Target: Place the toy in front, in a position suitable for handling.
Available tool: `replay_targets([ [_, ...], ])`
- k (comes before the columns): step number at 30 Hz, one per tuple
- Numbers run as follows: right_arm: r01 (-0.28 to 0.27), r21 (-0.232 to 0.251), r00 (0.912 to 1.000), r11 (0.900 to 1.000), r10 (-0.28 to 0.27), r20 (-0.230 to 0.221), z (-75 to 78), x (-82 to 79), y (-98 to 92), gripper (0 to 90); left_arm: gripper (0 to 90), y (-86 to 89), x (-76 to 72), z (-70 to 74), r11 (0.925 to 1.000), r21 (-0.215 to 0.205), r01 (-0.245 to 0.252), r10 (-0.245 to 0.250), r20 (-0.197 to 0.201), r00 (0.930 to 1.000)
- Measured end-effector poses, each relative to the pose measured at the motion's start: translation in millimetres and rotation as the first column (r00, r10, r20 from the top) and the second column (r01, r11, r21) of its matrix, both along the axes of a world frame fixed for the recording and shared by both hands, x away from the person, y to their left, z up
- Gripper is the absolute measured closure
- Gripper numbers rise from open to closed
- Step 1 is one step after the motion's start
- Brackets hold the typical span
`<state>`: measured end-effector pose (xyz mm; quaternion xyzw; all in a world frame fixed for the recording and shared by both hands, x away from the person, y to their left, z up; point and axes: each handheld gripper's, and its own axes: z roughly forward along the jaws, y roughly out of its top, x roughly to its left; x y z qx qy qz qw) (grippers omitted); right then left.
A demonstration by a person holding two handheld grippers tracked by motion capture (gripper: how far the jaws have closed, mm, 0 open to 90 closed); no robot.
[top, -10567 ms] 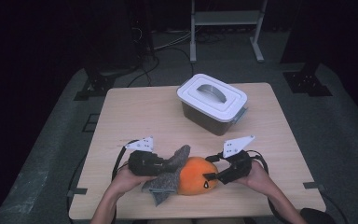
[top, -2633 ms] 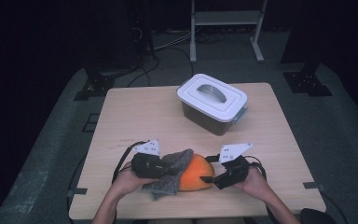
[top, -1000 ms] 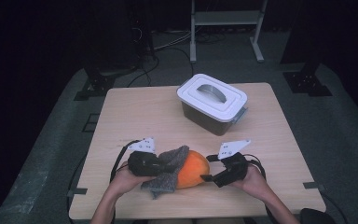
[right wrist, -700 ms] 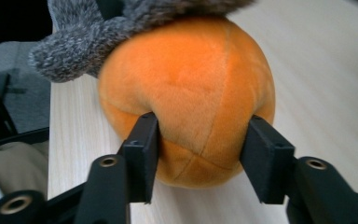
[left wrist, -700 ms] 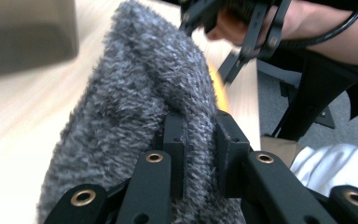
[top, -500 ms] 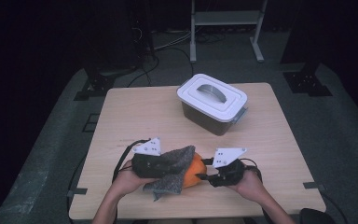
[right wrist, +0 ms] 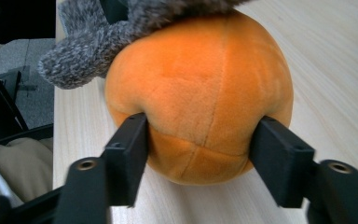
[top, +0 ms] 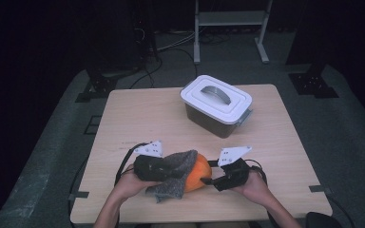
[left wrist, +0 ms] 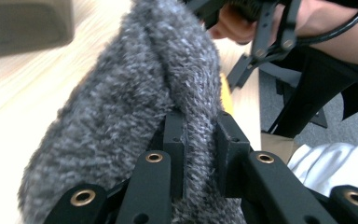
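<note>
An orange plush ball lies near the table's front edge with a grey fuzzy cloth draped over its left side. My left gripper is shut on a fold of that cloth, which bunches between its two black jaws in the left gripper view. From the right, my right gripper straddles the ball; its jaws have just been opening a little, and both pads still dent the plush. The cloth's edge hangs over the ball's top.
A lidded plastic container with a white lid and handle stands at the back right of the wooden table. Dark floor, cables and a metal stand leg lie beyond the far edge.
Both hands have stayed almost in place. The right gripper has edged slightly in toward the ball, and the cloth covers more of the ball than ten seconds ago.
</note>
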<state>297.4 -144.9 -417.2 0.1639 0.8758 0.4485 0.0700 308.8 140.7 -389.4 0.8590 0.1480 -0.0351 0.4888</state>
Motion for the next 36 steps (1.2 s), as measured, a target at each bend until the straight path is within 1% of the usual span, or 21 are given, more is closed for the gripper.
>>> replay_targets([
  [2, -0.012, 0.009, 0.9999, 1.000, 0.012, 0.002, 0.1, -2.0, 1.6, 39.6, 77.2, -4.7, -3.6, 6.3, 0.9995, -0.026, 0.016, -0.015, 0.017, 0.9997],
  [5, -0.023, -0.004, 0.9993, 1.000, 0.023, 0.028, 0.7, -4.9, 4.3, 42.9, 77.2, -8.3, -5.1, 7.8, 0.9999, 0.007, 0.007, -0.008, 0.040, 0.9992],
  [7, -0.022, 0.001, 0.9995, 1.000, 0.022, 0.022, 0.1, -3.6, 2.7, 46.4, 77.2, -5.8, -3.5, 5.8, 0.9999, 0.014, -0.001, 0.000, 0.043, 0.9991],
  [10, -0.012, 0.016, 0.9999, 1.000, 0.012, 0.007, -0.9, -0.3, -0.9, 49.6, 77.2, 3.2, 1.0, 3.5, 0.9990, 0.028, -0.036, 0.035, 0.045, 0.9984],
  [11, -0.009, 0.024, 1.0000, 1.000, 0.009, 0.004, -0.9, 0.7, -2.1, 50.4, 77.2, 7.2, 2.5, 2.2, 0.9984, 0.027, -0.049, 0.048, 0.041, 0.9980],
  [13, -0.005, 0.035, 1.0000, 0.999, 0.005, 0.008, 0.4, 0.9, -2.2, 51.8, 77.2, 9.3, 3.4, 1.3, 0.9984, 0.022, -0.052, 0.051, 0.035, 0.9981],
  [14, -0.003, 0.036, 0.9999, 0.999, 0.003, 0.012, 1.5, 0.4, -1.2, 52.1, 77.2, 10.2, 3.1, 0.8, 0.9986, 0.009, -0.053, 0.053, 0.023, 0.9983],
  [15, 0.001, 0.039, 0.9999, 0.999, -0.002, 0.016, 2.6, -0.1, 0.0, 52.7, 77.2, 9.2, 2.2, 1.8, 0.9994, -0.011, -0.034, 0.034, 0.008, 0.9994],
  [16, -0.001, 0.038, 0.9996, 0.999, 0.000, 0.030, 3.9, -1.5, 1.2, 53.1, 77.3, 6.5, 0.7, 3.6, 0.9989, -0.048, 0.002, -0.003, -0.015, 0.9999],
  [17, -0.006, 0.035, 0.9989, 0.999, 0.005, 0.046, 5.4, -3.5, 2.3, 53.1, 77.2, 3.6, -1.0, 5.0, 0.9983, -0.055, 0.019, -0.020, -0.014, 0.9997],
  [19, -0.015, 0.024, 0.9982, 1.000, 0.014, 0.058, 5.7, -4.8, 3.6, 52.9, 77.1, -5.7, -4.8, 8.7, 0.9994, -0.021, 0.029, -0.029, 0.017, 0.9995],
  [20, -0.016, 0.016, 0.9981, 1.000, 0.015, 0.060, 4.5, -4.4, 2.9, 52.8, 77.2, -6.6, -4.6, 9.0, 0.9995, -0.015, 0.026, -0.026, 0.019, 0.9995],
  [24, 0.004, 0.030, 0.9998, 1.000, -0.005, 0.020, 0.0, 3.4, -5.4, 51.7, 77.2, 2.6, 1.4, 4.6, 0.9990, 0.012, -0.043, 0.042, 0.034, 0.9985],
  [25, 0.010, 0.038, 1.0000, 0.999, -0.010, 0.002, -1.4, 6.4, -8.1, 49.5, 77.2, 5.5, 2.7, 2.8, 0.9980, 0.018, -0.061, 0.061, 0.033, 0.9976],
  [26, 0.012, 0.041, 0.9996, 0.999, -0.011, -0.026, -2.5, 8.6, -9.6, 44.7, 77.1, 7.6, 4.0, 1.1, 0.9979, 0.017, -0.063, 0.062, 0.023, 0.9978],
  [27, 0.009, 0.045, 0.9986, 0.999, -0.007, -0.053, -3.2, 10.5, -10.5, 40.4, 77.2, 8.9, 5.1, -1.9, 0.9980, -0.001, -0.062, 0.062, 0.003, 0.9980],
  [28, 0.005, 0.045, 0.9968, 0.999, -0.002, -0.080, -3.5, 12.1, -11.5, 37.4, 77.2, 8.1, 5.5, -4.9, 0.9983, -0.008, -0.058, 0.058, -0.006, 0.9983],
  [29, 0.004, 0.050, 0.9964, 0.999, 0.001, -0.084, -3.5, 12.2, -12.2, 34.7, 77.2, 8.1, 5.5, -4.9, 0.9983, -0.008, -0.058, 0.058, -0.006, 0.9983],
  [32, -0.010, 0.059, 0.9932, 0.998, 0.016, -0.116, -3.7, 12.4, -9.1, 25.2, 77.3, -0.9, 3.0, -6.6, 0.9998, 0.009, -0.018, 0.018, -0.011, 0.9998],
  [33, -0.005, 0.052, 0.9920, 0.999, 0.012, -0.126, -4.3, 12.2, -7.2, 24.1, 77.3, -4.1, 2.0, -7.5, 0.9999, 0.009, -0.004, 0.004, -0.016, 0.9999],
  [36, 0.007, 0.040, 0.9924, 0.999, -0.002, -0.123, -7.2, 11.0, -2.8, 21.4, 77.2, -14.4, -2.0, -10.2, 0.9991, 0.022, 0.037, -0.036, -0.029, 0.9989],
])
